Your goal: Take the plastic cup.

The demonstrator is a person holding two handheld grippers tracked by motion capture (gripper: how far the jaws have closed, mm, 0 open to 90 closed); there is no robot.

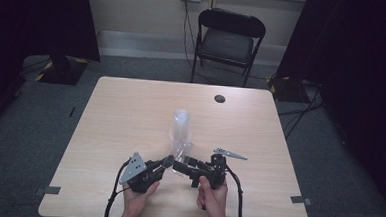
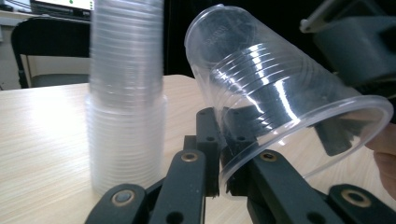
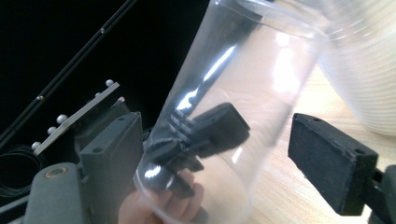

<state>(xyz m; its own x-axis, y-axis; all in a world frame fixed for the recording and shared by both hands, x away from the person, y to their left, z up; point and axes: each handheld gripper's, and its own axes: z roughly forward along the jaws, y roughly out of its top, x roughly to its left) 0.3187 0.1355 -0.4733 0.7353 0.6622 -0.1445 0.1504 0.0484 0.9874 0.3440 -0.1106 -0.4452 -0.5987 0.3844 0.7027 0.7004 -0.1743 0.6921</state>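
At the near edge of a pale wood-grain table, I hold a single clear plastic cup tipped on its side between my two grippers. My left gripper has its black jaws pressed together on the cup's rim, one inside the mouth and one outside. My right gripper has its jaws spread wide, one pad on either side of the cup's wall, with a clear gap on the far side.

Just behind the cup stands a tall stack of nested cups, upright on the table and crowding the space beyond my grippers. The stack is translucent and finely ribbed where the rims pile up; the single cup is glossy, tapered, with ridged rings around its middle. A small dark round disc lies near the table's far edge. A black folding chair stands on grey carpet beyond, cables trailing past it.
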